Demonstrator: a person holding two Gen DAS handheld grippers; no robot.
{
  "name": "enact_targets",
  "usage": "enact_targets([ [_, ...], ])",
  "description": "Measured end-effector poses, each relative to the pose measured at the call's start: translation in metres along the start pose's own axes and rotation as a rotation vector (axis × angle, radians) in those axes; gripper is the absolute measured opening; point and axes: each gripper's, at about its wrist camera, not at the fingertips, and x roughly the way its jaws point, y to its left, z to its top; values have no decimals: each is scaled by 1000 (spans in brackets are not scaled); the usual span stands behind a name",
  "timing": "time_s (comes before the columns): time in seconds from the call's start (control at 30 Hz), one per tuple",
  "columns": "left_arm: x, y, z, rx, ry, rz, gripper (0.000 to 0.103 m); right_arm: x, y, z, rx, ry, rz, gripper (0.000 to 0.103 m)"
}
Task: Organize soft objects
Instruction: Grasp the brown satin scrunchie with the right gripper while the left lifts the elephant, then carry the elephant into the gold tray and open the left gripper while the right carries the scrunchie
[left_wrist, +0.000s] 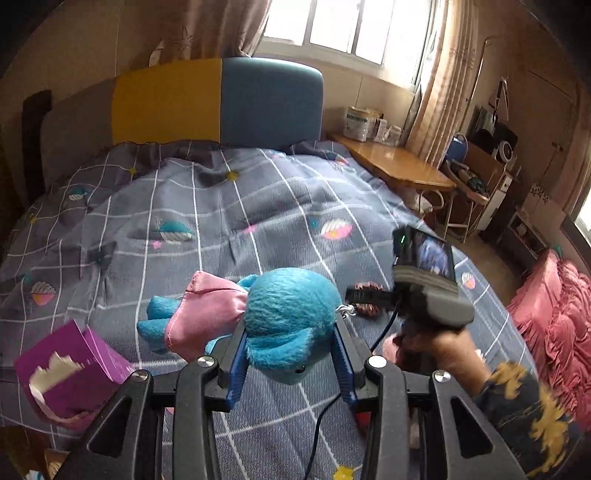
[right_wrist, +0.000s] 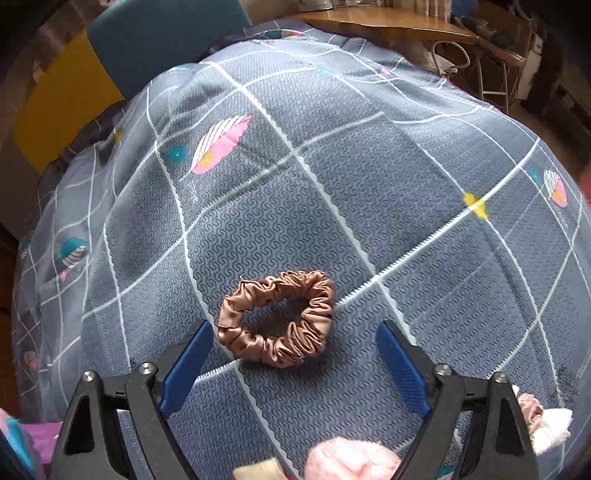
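Left gripper (left_wrist: 290, 354), nearest the left wrist camera, clamped on the blue head of a plush toy (left_wrist: 258, 317); the toy's long axis runs from the jaws up-left, feet toward a purple box (left_wrist: 70, 373) on the bed (left_wrist: 229, 206). Right gripper (right_wrist: 295, 360), jaws apart and touching nothing, pointed steeply down at the bed; a brown scrunchie (right_wrist: 277, 319) lies flat between and just ahead of the fingertips, ring elongated left to right. Pink soft items (right_wrist: 351, 461) lie nearer the right wrist camera.
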Motion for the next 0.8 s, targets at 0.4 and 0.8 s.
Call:
enact_targets([
  [0.4,-94,149,51,-133,-178,277,40,-28,47,-33,-279,-38,123,12],
  [0.8,-177,262,-64,-304,-153,385,41,-56,97,-150,-525,88,283,11],
])
